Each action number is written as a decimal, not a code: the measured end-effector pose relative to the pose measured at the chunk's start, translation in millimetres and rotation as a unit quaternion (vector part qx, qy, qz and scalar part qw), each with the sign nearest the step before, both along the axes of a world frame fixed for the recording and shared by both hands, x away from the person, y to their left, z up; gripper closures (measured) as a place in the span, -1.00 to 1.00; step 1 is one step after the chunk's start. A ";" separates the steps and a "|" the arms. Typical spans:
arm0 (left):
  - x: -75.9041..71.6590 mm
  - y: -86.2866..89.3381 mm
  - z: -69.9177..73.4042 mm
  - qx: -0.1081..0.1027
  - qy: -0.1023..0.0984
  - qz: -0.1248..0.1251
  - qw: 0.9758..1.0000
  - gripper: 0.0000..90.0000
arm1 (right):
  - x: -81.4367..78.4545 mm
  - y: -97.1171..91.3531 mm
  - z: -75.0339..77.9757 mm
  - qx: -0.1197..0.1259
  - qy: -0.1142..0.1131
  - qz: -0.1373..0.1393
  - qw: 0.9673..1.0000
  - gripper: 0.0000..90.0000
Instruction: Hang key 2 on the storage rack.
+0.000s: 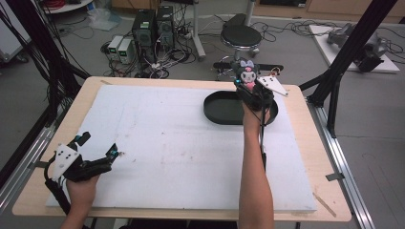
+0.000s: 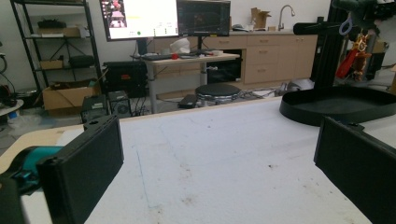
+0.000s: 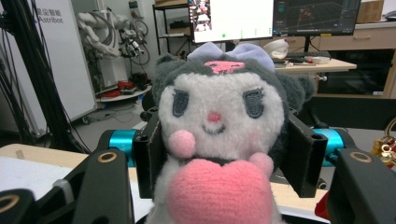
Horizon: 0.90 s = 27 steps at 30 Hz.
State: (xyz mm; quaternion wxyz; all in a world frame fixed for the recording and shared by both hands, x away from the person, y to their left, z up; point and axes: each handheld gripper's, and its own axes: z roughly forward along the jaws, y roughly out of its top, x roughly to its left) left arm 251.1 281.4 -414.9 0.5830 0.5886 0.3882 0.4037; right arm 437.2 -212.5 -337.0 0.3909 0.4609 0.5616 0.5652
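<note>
R tongs [image 1: 249, 82] grip plush toy [image 3: 219, 135] (legs cut off) over black tray [image 1: 220, 109]; L tongs [image 1: 114, 153] gape.

You have one plush toy [image 1: 249, 74], white-faced with a grey hood, a lilac bow and a pink heart at its chest. You have one oval black plastic tray [image 1: 219, 109] on one white foam mat [image 1: 167, 152], which covers one light wooden table [image 1: 310, 157]. You work with two black two-jaw grippers, one per hand: the left gripper [image 1: 113, 153] and the right gripper [image 1: 248, 82]. Beyond the table you see one round black stool [image 1: 240, 36] and two dark computer towers [image 1: 154, 25].
</note>
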 end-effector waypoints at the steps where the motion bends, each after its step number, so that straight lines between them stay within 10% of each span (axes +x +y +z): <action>1: -0.1 0.0 -0.1 0.002 0.001 0.000 1.000 -0.96 | 0.6 -0.6 -0.6 0.000 0.000 -0.001 1.000 -0.08; 27: 0.4 0.7 -2.0 0.000 0.003 0.001 1.000 -0.96 | 14.6 2.8 14.4 -0.024 0.019 0.005 1.000 -0.09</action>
